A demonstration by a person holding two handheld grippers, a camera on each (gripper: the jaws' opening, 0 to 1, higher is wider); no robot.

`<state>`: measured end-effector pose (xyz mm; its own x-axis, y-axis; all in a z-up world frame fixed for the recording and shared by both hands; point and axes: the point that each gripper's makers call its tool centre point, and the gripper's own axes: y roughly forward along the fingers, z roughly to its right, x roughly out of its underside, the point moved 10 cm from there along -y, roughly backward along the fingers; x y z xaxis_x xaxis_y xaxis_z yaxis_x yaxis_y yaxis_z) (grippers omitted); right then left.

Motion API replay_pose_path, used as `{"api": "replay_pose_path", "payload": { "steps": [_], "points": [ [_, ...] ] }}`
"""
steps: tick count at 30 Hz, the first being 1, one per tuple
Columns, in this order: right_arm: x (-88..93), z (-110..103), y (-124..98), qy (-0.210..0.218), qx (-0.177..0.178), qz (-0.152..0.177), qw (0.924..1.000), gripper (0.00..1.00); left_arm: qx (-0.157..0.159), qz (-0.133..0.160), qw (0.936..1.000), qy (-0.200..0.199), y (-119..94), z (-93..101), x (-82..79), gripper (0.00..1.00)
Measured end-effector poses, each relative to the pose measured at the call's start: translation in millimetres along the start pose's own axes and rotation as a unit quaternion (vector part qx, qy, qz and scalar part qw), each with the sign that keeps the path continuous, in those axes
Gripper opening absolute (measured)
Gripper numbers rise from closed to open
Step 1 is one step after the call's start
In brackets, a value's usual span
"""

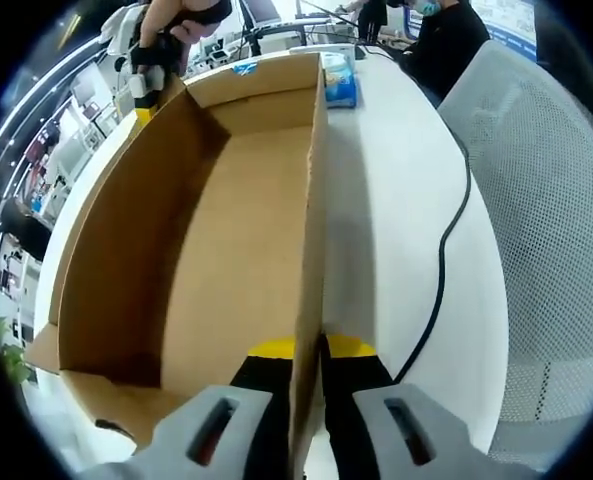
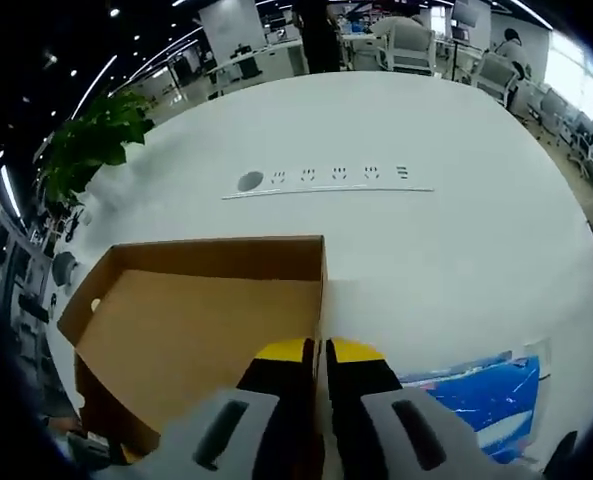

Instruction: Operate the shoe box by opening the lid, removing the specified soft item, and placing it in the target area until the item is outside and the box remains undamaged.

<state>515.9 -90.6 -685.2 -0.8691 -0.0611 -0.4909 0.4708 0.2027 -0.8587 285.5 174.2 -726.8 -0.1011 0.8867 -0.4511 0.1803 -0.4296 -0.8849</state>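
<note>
The left gripper [image 1: 309, 350] was pinching the wall of the shoe box [image 1: 226, 230], one jaw inside and one outside the cardboard edge at the bottom centre of the left gripper view. From there the box ran away toward the upper left of the frame, its long axis in line with the jaws, its interior bare cardboard as far as could be seen. The right gripper [image 2: 319, 352] was likewise clamped on a box wall at the bottom centre of the right gripper view. No soft item could be made out inside; a blue packet [image 2: 476, 390] lay on the white counter [image 2: 376, 130] just beside the box. Judgement: either gripper was equally near. A black cable [image 1: 446, 260] crossed the counter; a mesh chair [image 1: 546, 200] stood at right
</note>
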Motion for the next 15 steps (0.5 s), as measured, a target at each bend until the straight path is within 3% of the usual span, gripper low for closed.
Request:
{"api": "replay_pose_path", "payload": {
  "steps": [15],
  "points": [
    [4.9, -5.8, -7.6, 0.004, 0.006, 0.012, 0.9999, 0.0, 0.0, 0.0, 1.0, 0.001, 0.0, -0.4, -0.2, 0.06]
  ]
}}
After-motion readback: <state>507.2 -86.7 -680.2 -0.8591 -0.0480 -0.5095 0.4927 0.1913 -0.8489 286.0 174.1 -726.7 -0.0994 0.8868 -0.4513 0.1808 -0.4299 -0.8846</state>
